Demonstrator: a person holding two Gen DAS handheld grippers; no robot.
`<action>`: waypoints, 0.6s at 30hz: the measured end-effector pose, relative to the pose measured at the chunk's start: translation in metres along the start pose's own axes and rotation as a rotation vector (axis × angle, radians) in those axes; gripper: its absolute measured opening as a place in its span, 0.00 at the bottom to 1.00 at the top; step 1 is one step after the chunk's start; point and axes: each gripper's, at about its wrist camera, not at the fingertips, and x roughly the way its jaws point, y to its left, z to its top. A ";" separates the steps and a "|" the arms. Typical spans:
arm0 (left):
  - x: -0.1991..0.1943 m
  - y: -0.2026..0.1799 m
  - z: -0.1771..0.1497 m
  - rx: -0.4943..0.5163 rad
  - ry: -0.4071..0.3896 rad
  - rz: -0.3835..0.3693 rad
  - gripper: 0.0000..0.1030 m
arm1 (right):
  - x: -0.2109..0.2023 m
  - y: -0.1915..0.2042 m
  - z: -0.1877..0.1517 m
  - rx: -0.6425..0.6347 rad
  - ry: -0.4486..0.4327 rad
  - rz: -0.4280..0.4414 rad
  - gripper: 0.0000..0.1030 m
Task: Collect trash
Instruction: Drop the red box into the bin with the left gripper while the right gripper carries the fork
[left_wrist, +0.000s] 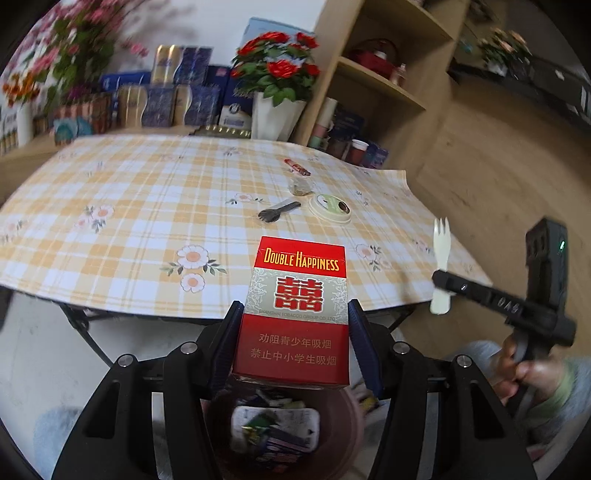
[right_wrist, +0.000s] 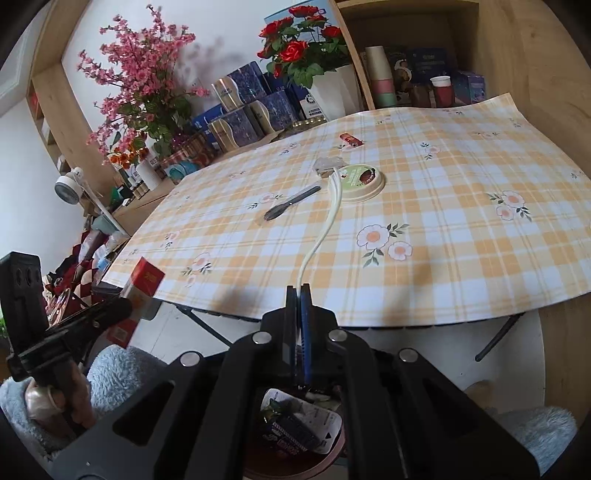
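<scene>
The left tool (left_wrist: 295, 314) holds a red cigarette box (left_wrist: 295, 314) between its two blue pads, one pad on each side. The box stands up straight in the grip, in front of the table (left_wrist: 129, 221) edge. Right under it sits a brown bin (left_wrist: 347, 435) with scraps of trash inside.

The right tool (right_wrist: 300, 291) is closed tight on a small white fork (right_wrist: 325, 225). It pinches the handle end, and the fork sticks out over the table with its prongs away from the tool. In the left wrist view the same fork stands with its prongs up, next to the table's right edge. A hand (left_wrist: 517, 369) holds that tool from below.

More trash lies on the checked cloth. A dark plastic fork (left_wrist: 279, 211) lies flat near the middle. Just beside it is a round cup lid (left_wrist: 330, 208), pale with a green top. A crumpled clear wrapper (left_wrist: 300, 186) sits behind the lid. A small red wrapper (left_wrist: 296, 167) lies a bit farther back.
</scene>
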 end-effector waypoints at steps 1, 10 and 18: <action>0.001 0.000 -0.003 0.018 0.001 0.007 0.54 | -0.003 0.002 -0.002 -0.007 -0.001 0.002 0.06; 0.029 0.014 -0.044 0.049 0.107 0.025 0.54 | 0.006 0.010 -0.025 -0.018 0.044 -0.015 0.06; 0.058 0.026 -0.050 -0.018 0.204 -0.006 0.54 | 0.019 0.022 -0.037 -0.066 0.082 -0.017 0.06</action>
